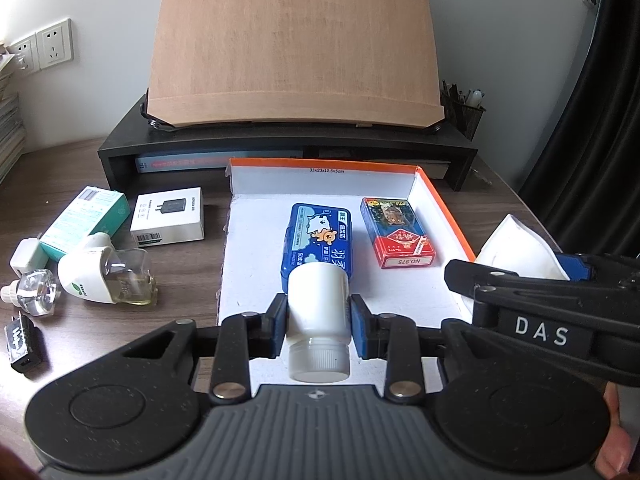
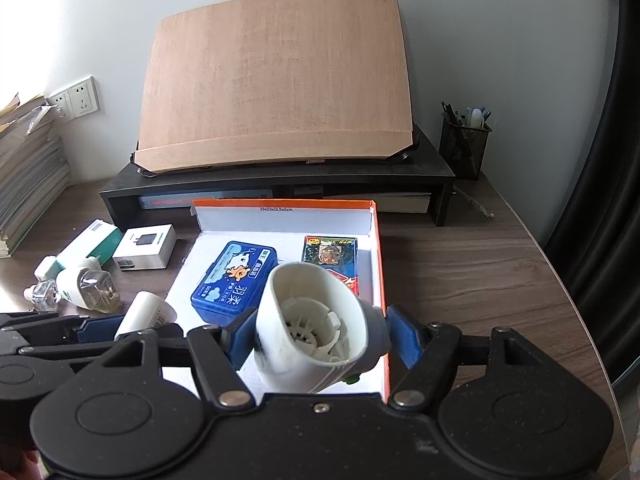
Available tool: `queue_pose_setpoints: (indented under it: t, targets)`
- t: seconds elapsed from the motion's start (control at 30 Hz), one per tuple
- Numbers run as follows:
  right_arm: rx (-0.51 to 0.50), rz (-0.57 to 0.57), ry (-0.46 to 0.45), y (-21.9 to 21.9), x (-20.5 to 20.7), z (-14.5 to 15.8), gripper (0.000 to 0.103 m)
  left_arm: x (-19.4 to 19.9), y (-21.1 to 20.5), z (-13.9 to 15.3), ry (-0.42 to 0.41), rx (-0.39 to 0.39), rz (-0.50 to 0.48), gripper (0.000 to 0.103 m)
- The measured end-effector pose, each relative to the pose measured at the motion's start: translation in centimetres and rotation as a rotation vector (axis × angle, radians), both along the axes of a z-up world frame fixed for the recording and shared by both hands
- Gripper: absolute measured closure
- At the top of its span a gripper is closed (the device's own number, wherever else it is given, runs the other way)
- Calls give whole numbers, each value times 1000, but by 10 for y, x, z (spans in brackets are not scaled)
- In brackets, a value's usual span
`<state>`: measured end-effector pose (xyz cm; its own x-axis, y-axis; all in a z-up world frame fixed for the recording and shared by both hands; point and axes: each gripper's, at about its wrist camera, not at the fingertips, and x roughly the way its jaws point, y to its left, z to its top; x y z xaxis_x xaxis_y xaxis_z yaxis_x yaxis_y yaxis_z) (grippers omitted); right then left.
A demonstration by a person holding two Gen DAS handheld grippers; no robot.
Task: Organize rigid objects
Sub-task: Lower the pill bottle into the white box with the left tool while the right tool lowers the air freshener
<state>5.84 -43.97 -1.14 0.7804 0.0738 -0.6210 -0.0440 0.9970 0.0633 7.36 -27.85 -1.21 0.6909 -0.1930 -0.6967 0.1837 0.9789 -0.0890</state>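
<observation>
- The left gripper (image 1: 318,322) had its blue pads pressed on both sides of a white plastic bottle (image 1: 318,312), jaws drawn in as far as the bottle's body allowed.
- The bottle lay along the jaws, its ribbed cap toward the camera and its base pointing out past the fingertips, over the near part of an open box tray (image 1: 448,204) with orange walls and a white floor.
- Just beyond the bottle's base, ahead of the left jaws, a blue tin (image 1: 320,236) lay flat in the tray; ahead and to the right of them lay a red card pack (image 1: 398,236), near the tray's right wall.
- The right gripper (image 2: 320,338) stood wide, its pads clamped on a white plug-in vaporizer shell (image 2: 316,320), hollow end facing the camera, a grey part against the right pad.
- That shell hung over the tray's near right corner; whether it touched the floor could not be told.
- Ahead of the right jaws lay the blue tin and card pack.
- Left of the left jaws, outside the tray on the wooden desk (image 1: 120,280), lay a white charger box (image 1: 168,220), a green carton (image 1: 86,222), a vaporizer with liquid bottle (image 1: 108,276), a clear refill bottle (image 1: 34,292) and a small black adapter (image 1: 22,342).
- Beyond the tray stood a black riser (image 1: 288,148) carrying a tilted wooden board (image 1: 292,44).
</observation>
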Motion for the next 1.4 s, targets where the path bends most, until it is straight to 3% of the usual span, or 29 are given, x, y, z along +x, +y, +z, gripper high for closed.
queue_pose_setpoints:
  t: [1.4]
  targets:
    - [-20,26,90,6,43,-24,20,17,-4,-15,60,17,-30,70]
